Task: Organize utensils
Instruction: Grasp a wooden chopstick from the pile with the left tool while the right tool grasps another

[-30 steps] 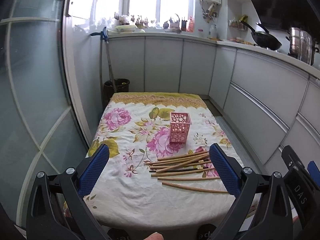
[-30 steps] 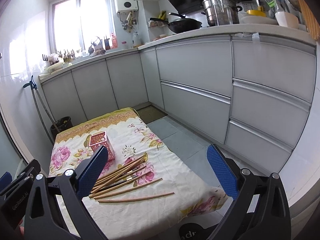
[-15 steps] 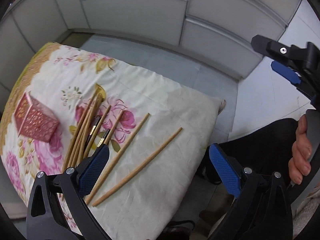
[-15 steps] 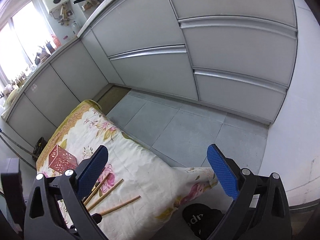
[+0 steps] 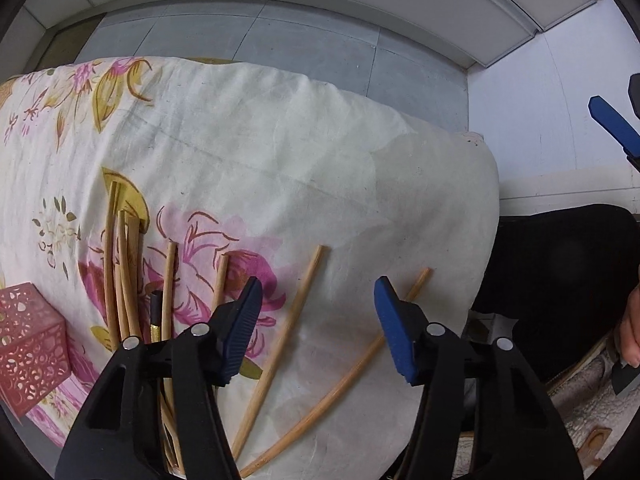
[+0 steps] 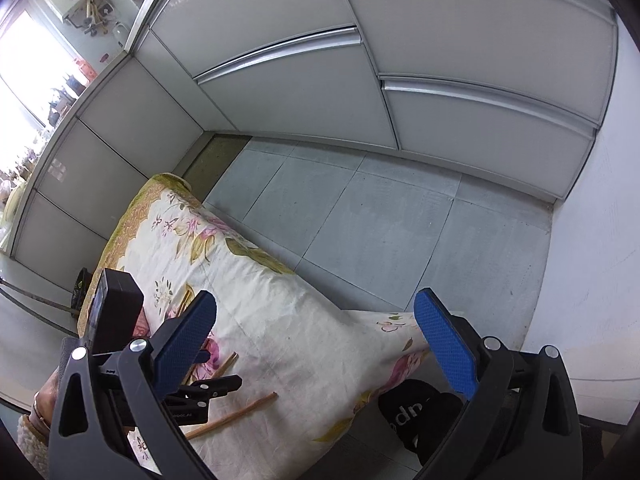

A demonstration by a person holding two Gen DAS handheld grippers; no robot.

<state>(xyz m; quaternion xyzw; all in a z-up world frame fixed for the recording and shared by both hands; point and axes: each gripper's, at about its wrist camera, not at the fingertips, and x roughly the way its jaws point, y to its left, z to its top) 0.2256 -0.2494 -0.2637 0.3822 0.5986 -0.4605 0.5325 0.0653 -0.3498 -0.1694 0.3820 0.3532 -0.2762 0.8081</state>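
Several wooden chopsticks point(image 5: 124, 280) lie on the floral cloth point(image 5: 280, 152). Two lie apart from the bunch: one point(image 5: 280, 344) between my left gripper's fingers and one point(image 5: 360, 364) further right. A pink lattice holder point(image 5: 28, 344) stands at the left edge. My left gripper point(image 5: 318, 300) is open, low over the single chopstick, empty. My right gripper point(image 6: 316, 312) is open and empty, held off the table's right side; its blue finger point(image 5: 612, 120) shows in the left wrist view. The left gripper's body point(image 6: 116, 312) shows in the right wrist view, with a chopstick point(image 6: 236, 416) beside it.
The table's right edge point(image 5: 492, 200) drops to a grey tile floor point(image 6: 380, 208). Grey cabinet fronts point(image 6: 320, 80) run along the far side. The person's dark-clothed legs point(image 5: 560, 280) are at the table's near corner.
My left gripper has dropped close to the cloth and narrowed around the single chopstick. My right gripper has tilted further down and to the right, toward the floor.
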